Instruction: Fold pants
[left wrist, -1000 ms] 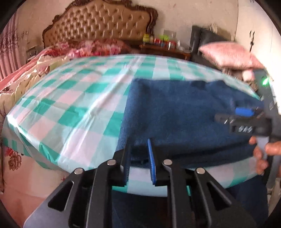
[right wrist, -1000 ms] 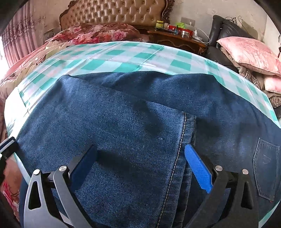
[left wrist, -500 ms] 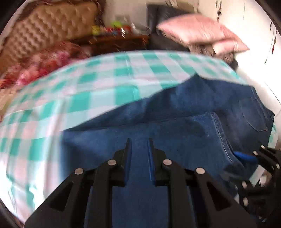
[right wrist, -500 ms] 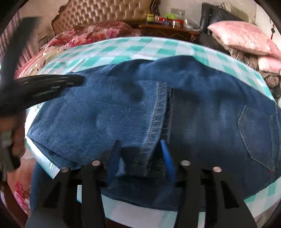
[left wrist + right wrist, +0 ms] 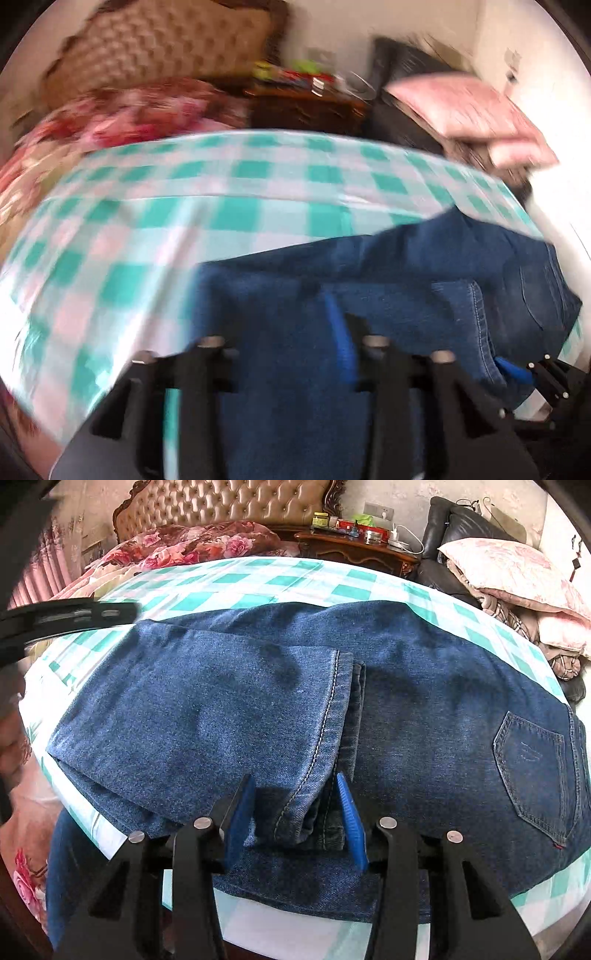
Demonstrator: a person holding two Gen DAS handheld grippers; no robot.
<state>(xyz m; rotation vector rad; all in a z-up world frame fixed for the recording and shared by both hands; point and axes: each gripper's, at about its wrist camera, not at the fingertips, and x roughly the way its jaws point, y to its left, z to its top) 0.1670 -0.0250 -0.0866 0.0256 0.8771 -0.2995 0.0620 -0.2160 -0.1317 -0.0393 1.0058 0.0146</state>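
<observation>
Jaws on my right gripper (image 5: 295, 812) are spread a bit around the stitched hem of the jeans (image 5: 229, 716), not clamped on it. Left gripper (image 5: 280, 325) is too blurry, can't tell if its jaws are parted or pinching denim. Jeans lie folded along the near edge of the desk, on the green checked cloth (image 5: 236, 579), back pocket (image 5: 535, 768) toward the right end.

left claw (image 5: 295, 332) over folded jeans (image 5: 388, 295) | checked cloth (image 5: 184, 206) beneath | view blurred
</observation>
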